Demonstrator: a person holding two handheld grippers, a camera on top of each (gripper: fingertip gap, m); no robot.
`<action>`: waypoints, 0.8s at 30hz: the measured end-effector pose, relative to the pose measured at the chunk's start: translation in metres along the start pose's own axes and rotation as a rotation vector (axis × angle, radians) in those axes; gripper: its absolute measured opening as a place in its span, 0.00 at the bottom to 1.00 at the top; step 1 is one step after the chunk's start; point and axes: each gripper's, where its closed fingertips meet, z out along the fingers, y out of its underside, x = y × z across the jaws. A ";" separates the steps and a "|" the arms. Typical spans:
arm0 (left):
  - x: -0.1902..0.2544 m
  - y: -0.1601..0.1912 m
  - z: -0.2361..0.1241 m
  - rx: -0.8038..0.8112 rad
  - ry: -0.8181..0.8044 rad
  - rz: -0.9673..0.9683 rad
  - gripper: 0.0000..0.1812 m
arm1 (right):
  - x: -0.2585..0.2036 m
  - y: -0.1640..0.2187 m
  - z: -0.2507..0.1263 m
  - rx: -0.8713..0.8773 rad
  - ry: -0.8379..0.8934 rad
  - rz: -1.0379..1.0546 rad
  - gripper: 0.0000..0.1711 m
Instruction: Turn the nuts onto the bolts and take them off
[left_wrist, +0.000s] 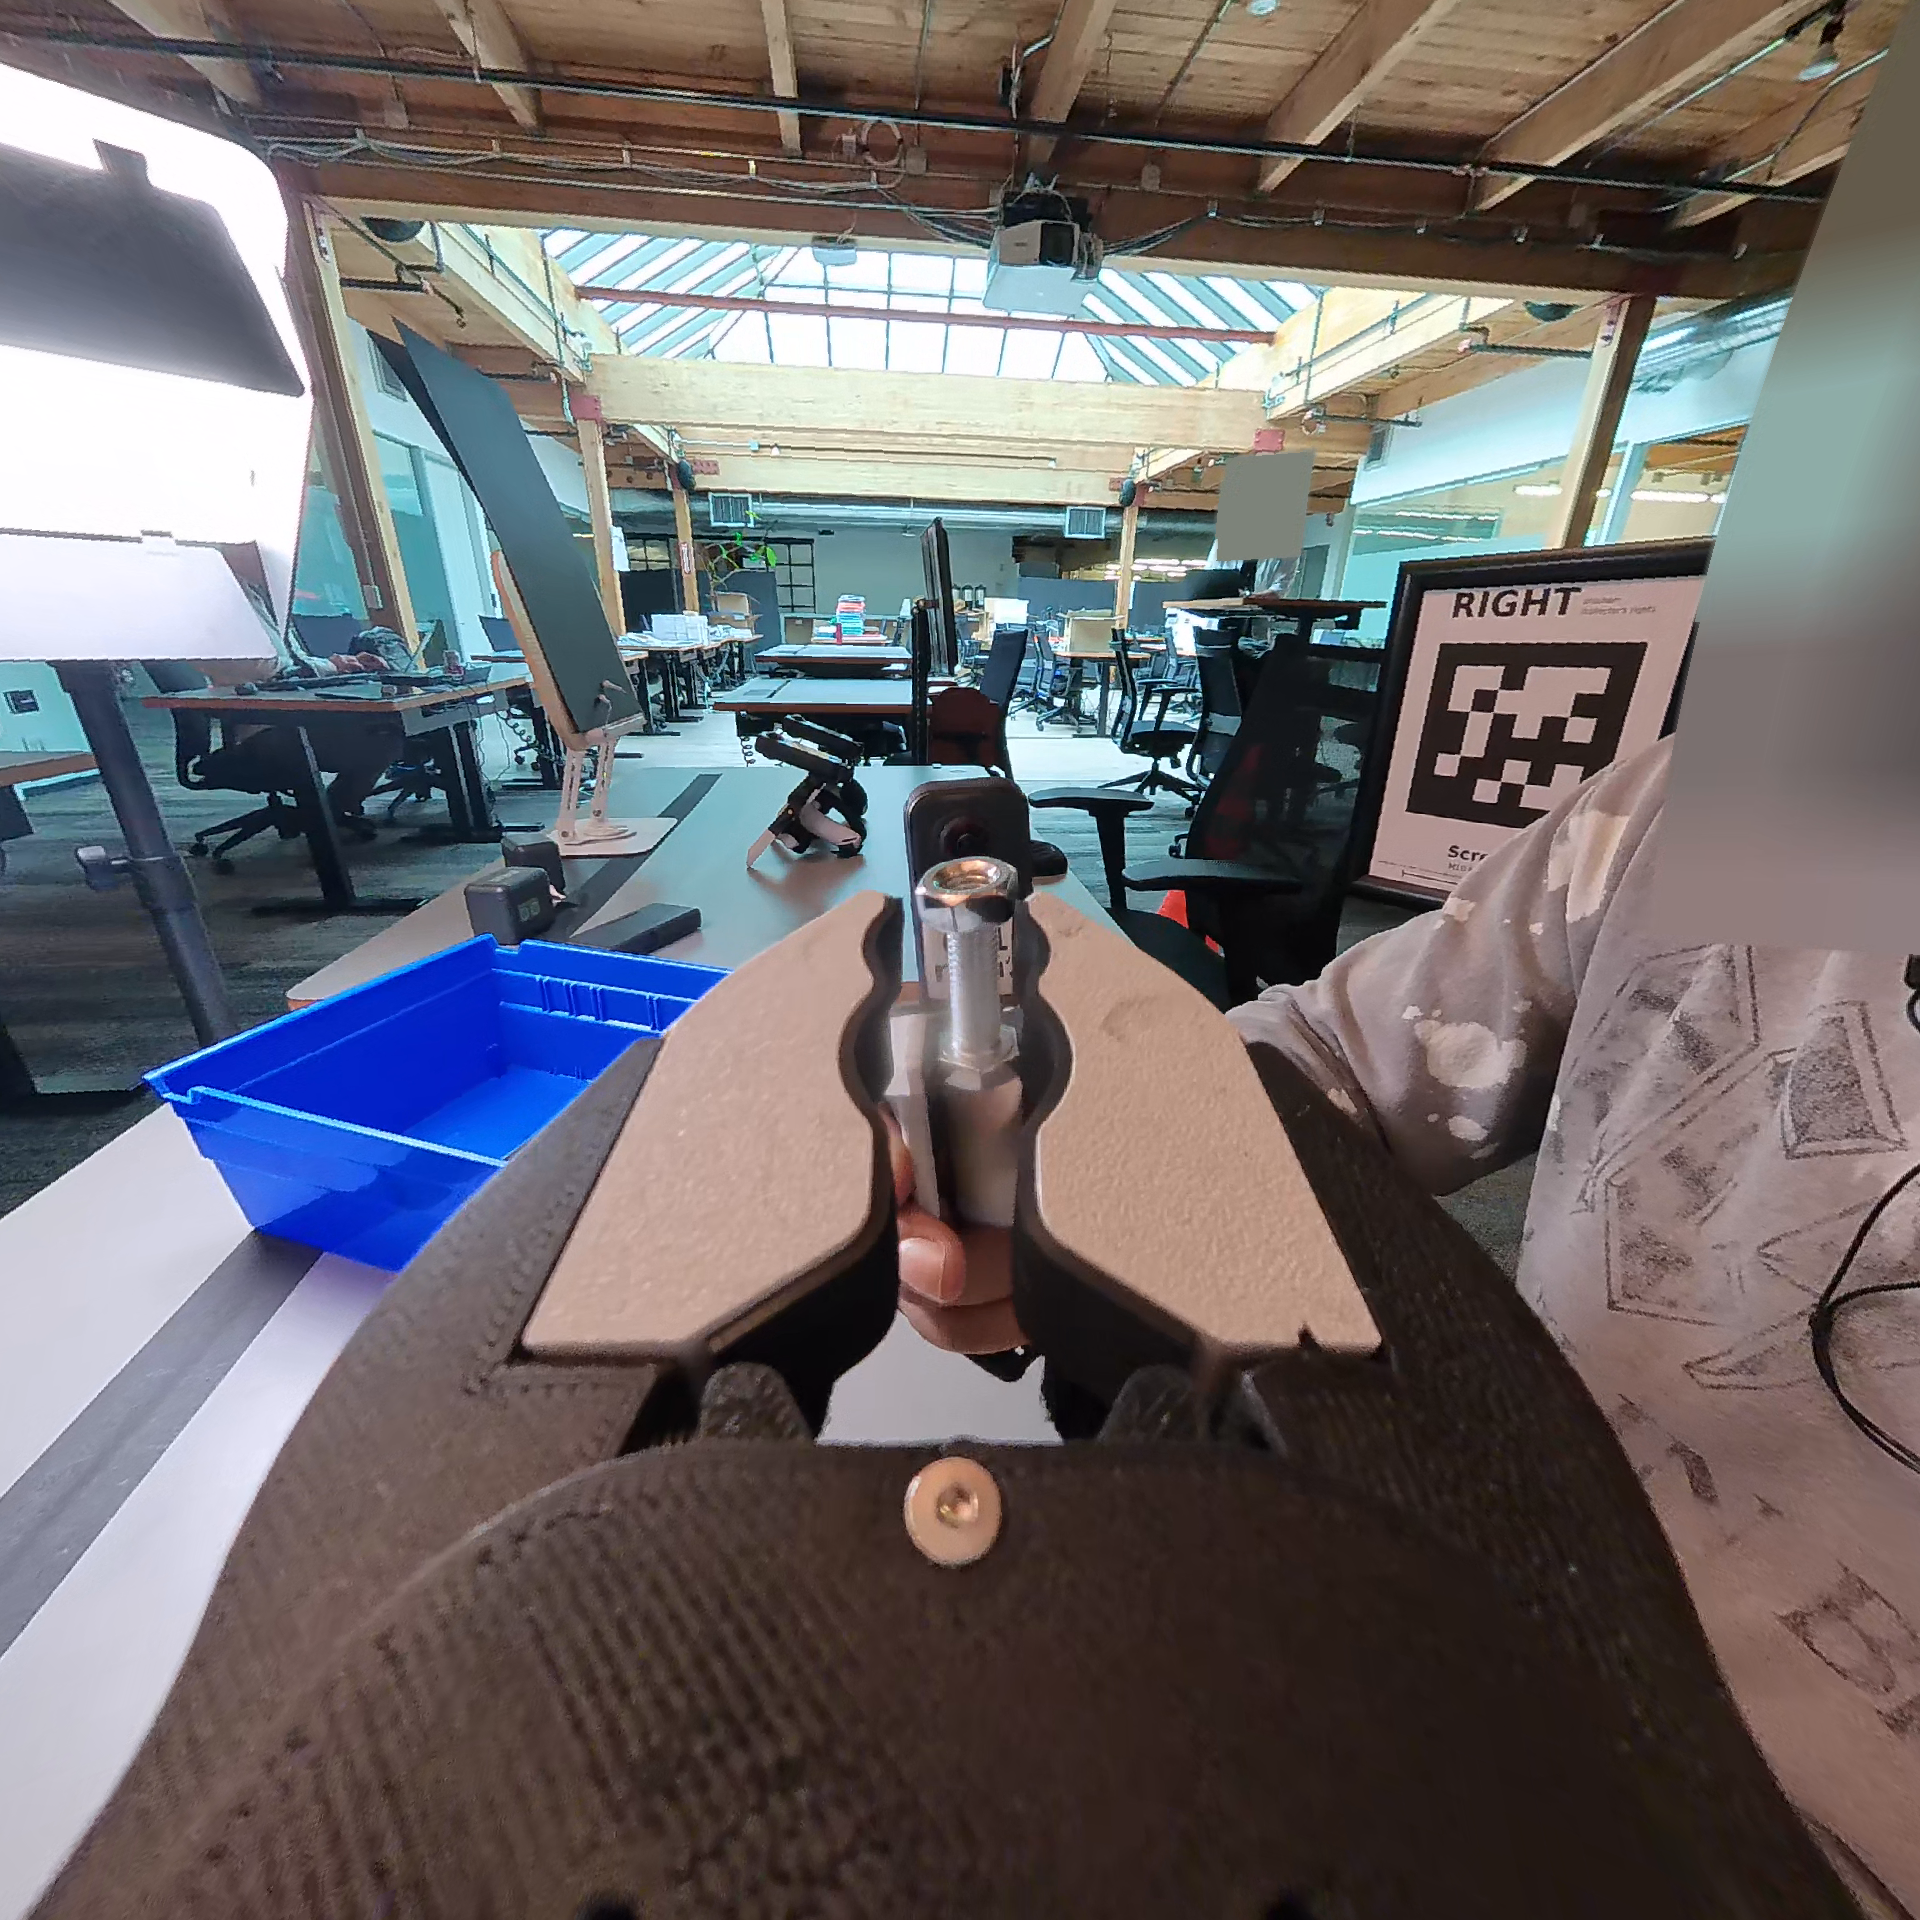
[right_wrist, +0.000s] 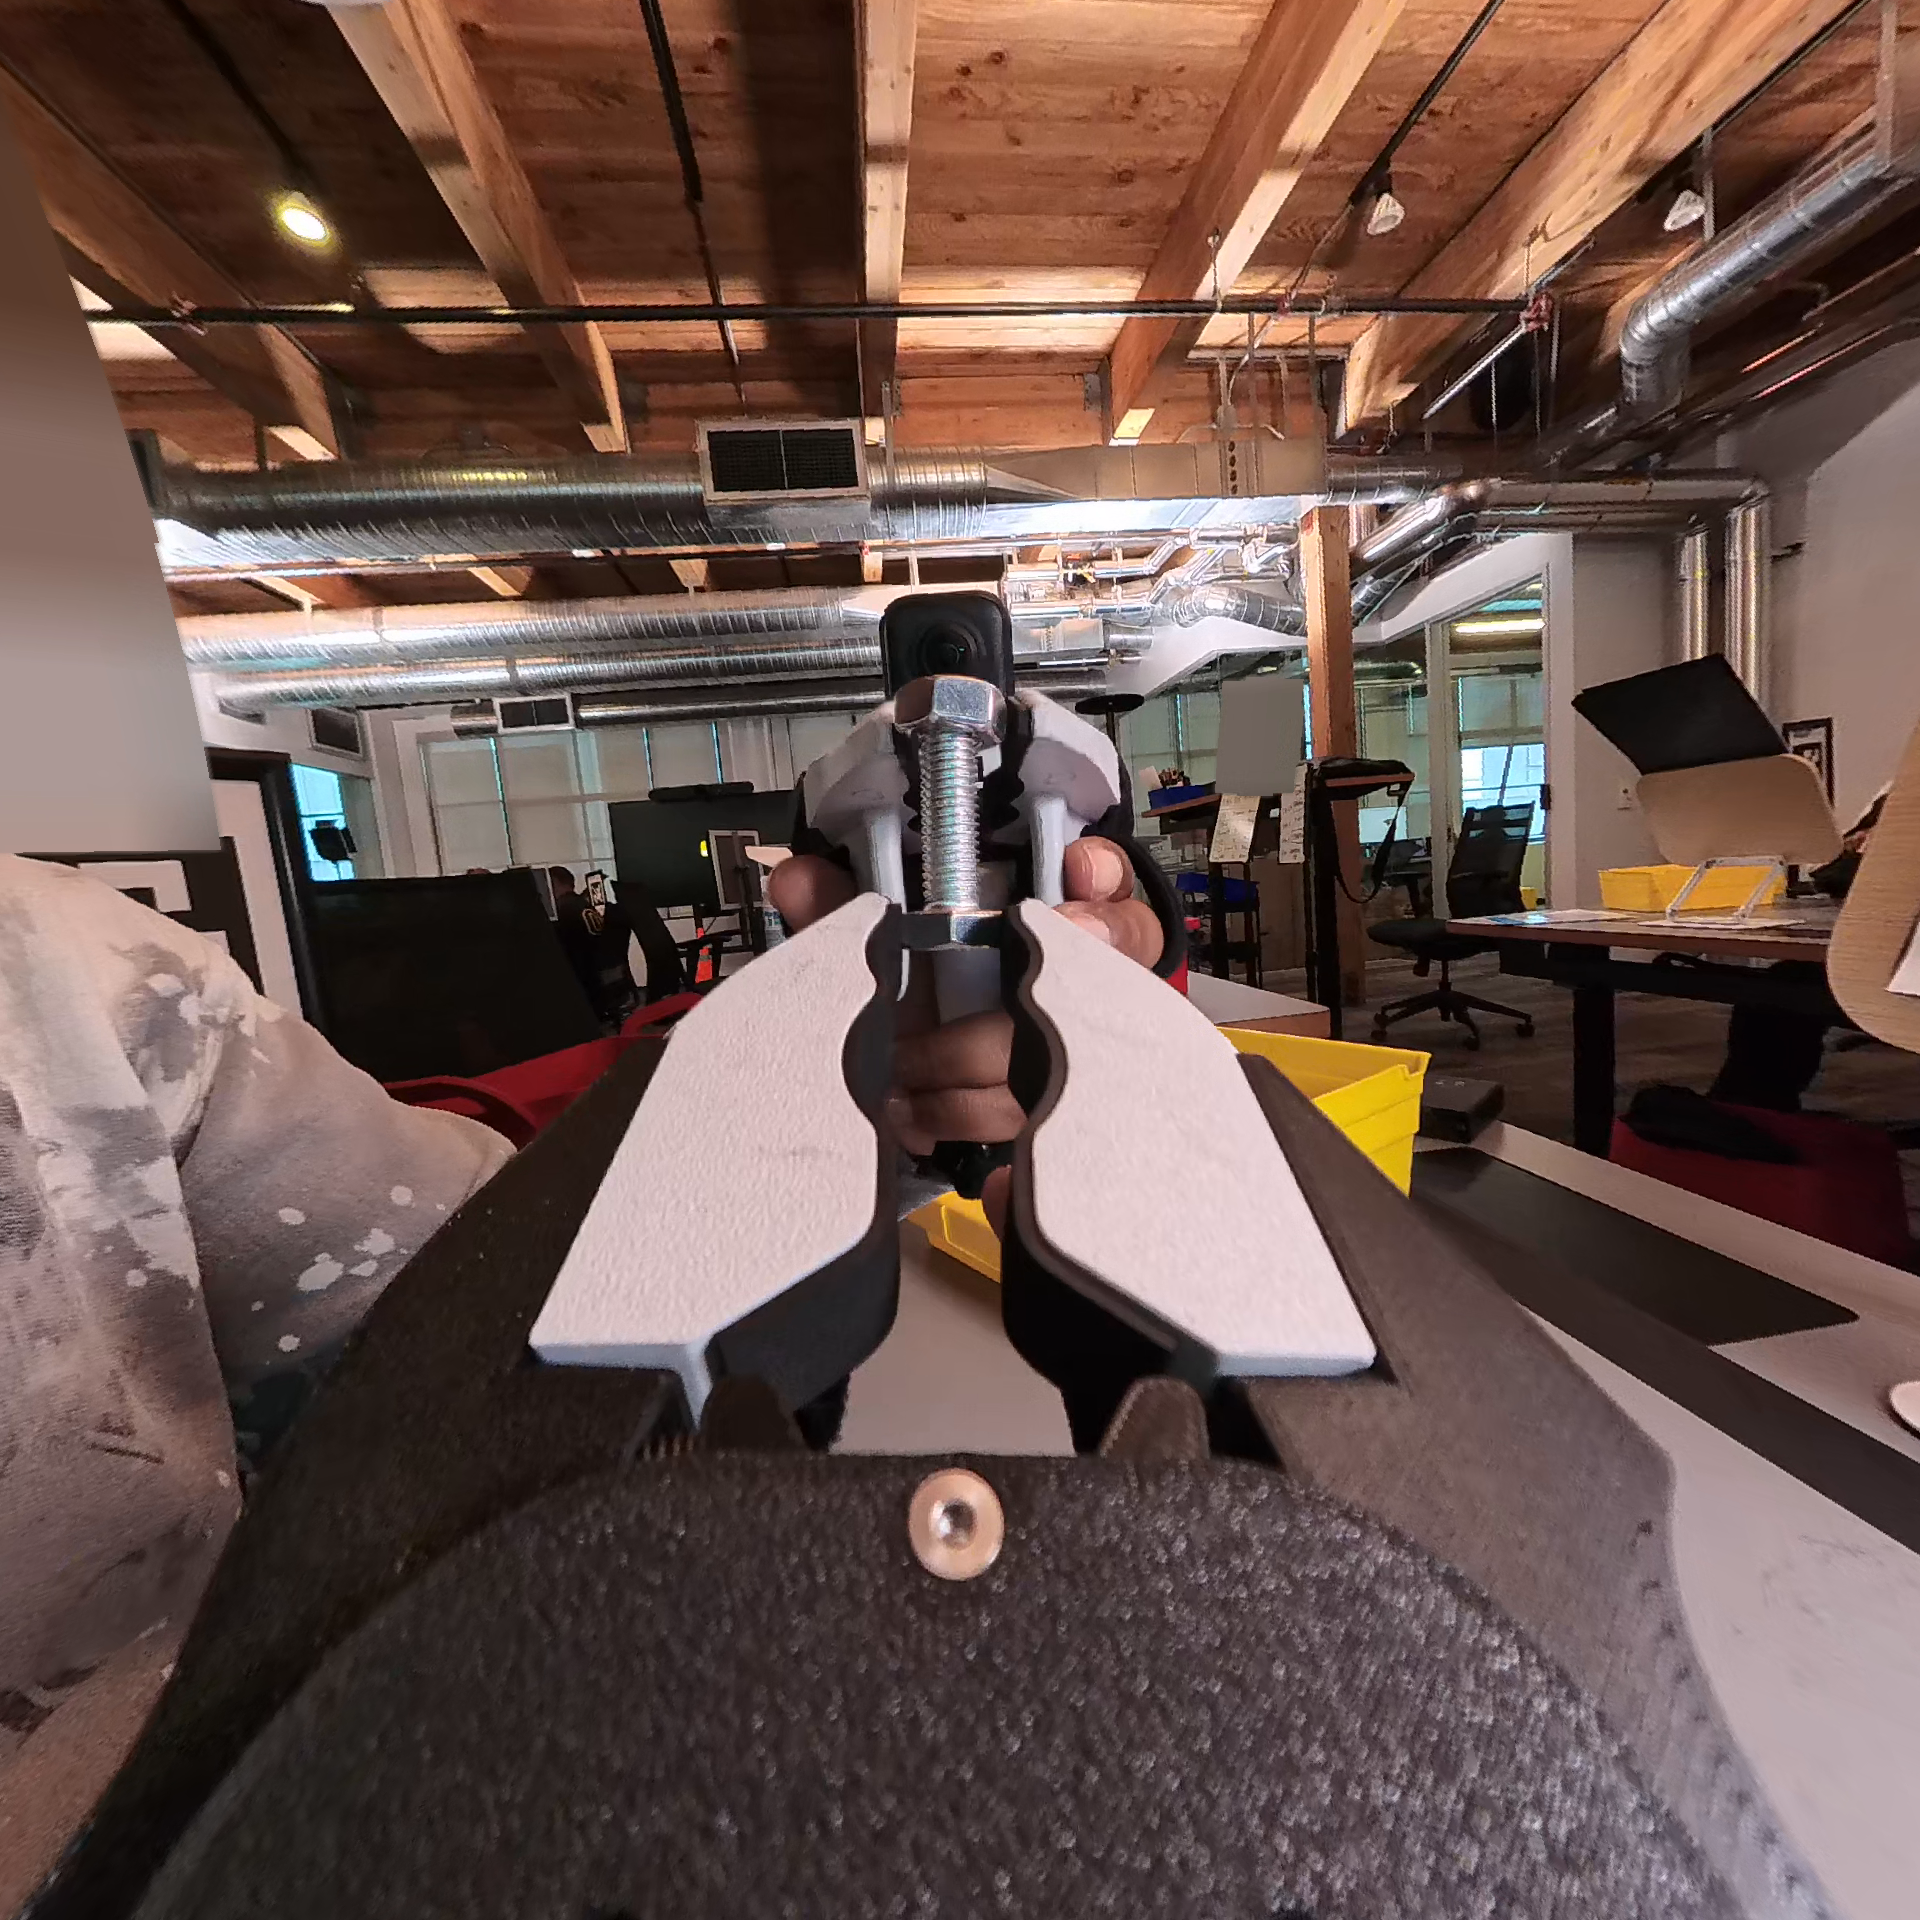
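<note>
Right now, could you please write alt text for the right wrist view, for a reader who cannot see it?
The right gripper is shut on a nut at the near end of a steel bolt. The left gripper, facing the camera, holds the bolt's head end. A yellow bin sits on the table behind, in an office with wooden ceiling beams.

Left gripper (left_wrist: 961, 914) and right gripper (right_wrist: 951, 920) raised, facing each other, both clamped tight

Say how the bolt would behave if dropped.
The bolt looks like solid steel, so probably stiff and heavy for its size. Its round threaded shank would likely roll, though the hex head may stop it.
</note>
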 end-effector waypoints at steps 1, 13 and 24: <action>-0.001 0.000 0.000 -0.001 -0.003 -0.004 0.11 | 0.000 -0.001 0.000 0.002 0.000 0.000 0.11; -0.002 -0.002 0.000 0.008 -0.010 -0.040 0.13 | 0.004 -0.001 -0.002 -0.002 0.016 -0.012 0.10; -0.012 -0.003 -0.005 0.004 -0.064 -0.060 0.14 | -0.001 -0.010 -0.004 0.034 -0.026 0.001 0.11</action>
